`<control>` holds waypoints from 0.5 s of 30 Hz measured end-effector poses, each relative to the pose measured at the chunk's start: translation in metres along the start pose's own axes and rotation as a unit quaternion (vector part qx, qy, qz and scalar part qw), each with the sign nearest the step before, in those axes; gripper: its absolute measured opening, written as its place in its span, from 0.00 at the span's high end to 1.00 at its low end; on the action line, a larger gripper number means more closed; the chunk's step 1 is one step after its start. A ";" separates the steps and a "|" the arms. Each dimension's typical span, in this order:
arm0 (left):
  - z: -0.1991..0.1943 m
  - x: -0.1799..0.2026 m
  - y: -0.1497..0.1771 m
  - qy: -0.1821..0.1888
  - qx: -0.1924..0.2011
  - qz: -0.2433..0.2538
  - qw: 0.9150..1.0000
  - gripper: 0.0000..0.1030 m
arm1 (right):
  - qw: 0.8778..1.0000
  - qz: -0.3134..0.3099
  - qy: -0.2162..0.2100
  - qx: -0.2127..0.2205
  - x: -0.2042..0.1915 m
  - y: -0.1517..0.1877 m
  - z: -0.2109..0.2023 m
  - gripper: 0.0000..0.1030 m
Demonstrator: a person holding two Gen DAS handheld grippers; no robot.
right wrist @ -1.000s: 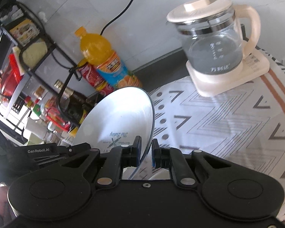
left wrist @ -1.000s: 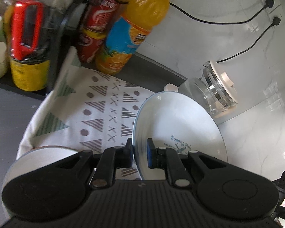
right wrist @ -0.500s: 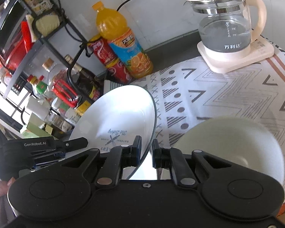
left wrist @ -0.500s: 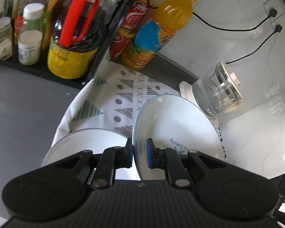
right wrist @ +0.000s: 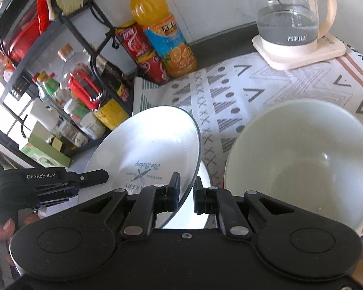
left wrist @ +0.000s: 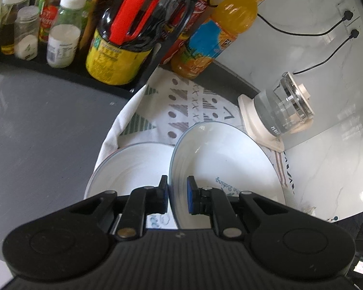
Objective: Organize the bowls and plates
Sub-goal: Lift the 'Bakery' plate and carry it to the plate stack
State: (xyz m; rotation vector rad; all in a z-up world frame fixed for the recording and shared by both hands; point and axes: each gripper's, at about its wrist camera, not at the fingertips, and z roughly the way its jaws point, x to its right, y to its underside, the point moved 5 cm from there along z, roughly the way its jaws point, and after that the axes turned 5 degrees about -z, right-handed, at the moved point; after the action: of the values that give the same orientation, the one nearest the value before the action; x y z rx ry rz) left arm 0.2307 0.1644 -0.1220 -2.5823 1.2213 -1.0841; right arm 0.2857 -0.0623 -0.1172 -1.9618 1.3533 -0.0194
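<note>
Where hand-held grippers clamp, the plate point(left wrist: 225, 159) rim hides.

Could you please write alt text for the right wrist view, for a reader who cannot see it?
The right gripper is shut on the rim of a tilted white plate printed with a bakery logo, and the left gripper holds its far edge. Beside it a pale bowl sits on a patterned cloth, with a glass kettle, an orange drink bottle and a condiment rack behind.

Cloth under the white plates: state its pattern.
The white cloth carries grey triangles, dots, crosses and chevrons, with brown stripes near one edge. Clearest in the right wrist view.
</note>
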 end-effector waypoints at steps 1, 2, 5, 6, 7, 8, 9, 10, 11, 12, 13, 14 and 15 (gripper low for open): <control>0.000 -0.003 0.002 -0.001 -0.002 -0.001 1.000 0.89 | 1.000 -0.001 0.002 -0.002 -0.001 0.003 0.001 0.89; 0.000 -0.006 0.004 -0.002 -0.005 -0.002 1.000 0.89 | 1.000 -0.002 0.004 -0.005 -0.002 0.006 0.002 0.89; 0.001 -0.014 0.010 -0.006 -0.010 -0.005 1.000 0.89 | 1.000 -0.006 0.010 -0.011 -0.005 0.015 0.003 0.89; 0.001 -0.016 0.011 -0.007 -0.012 -0.006 1.000 0.89 | 1.000 -0.008 0.012 -0.013 -0.006 0.018 0.004 0.89; 0.002 -0.018 0.013 -0.008 -0.013 -0.006 1.000 0.89 | 1.000 -0.010 0.014 -0.015 -0.007 0.021 0.004 0.89; 0.002 -0.020 0.014 -0.009 -0.015 -0.006 1.000 0.89 | 1.000 -0.011 0.016 -0.017 -0.007 0.023 0.004 0.89; 0.002 -0.023 0.016 -0.010 -0.016 -0.006 1.000 0.89 | 1.000 -0.014 0.018 -0.018 -0.009 0.025 0.005 0.89; 0.002 -0.024 0.017 -0.011 -0.017 -0.006 1.000 0.89 | 0.999 -0.018 0.021 -0.020 -0.010 0.028 0.005 0.89; 0.002 -0.026 0.018 -0.011 -0.018 -0.006 1.000 0.89 | 0.999 -0.021 0.024 -0.022 -0.012 0.030 0.005 0.89; 0.002 -0.028 0.020 -0.012 -0.019 -0.006 1.000 0.89 | 0.999 -0.024 0.027 -0.024 -0.013 0.032 0.006 0.89; 0.002 -0.029 0.021 -0.013 -0.019 -0.005 1.000 0.89 | 0.999 -0.027 0.031 -0.026 -0.014 0.034 0.006 0.89; 0.003 -0.031 0.023 -0.015 -0.020 -0.005 1.000 0.89 | 0.999 -0.031 0.034 -0.027 -0.015 0.035 0.006 0.89; 0.003 -0.032 0.025 -0.016 -0.021 -0.006 1.000 0.89 | 0.998 -0.035 0.037 -0.028 -0.016 0.037 0.006 0.89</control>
State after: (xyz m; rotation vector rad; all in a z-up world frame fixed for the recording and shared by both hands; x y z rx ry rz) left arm 0.2029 0.1695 -0.1513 -2.6298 1.2377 -1.0263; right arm 0.2512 -0.0522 -0.1364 -2.0729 1.3454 -0.0884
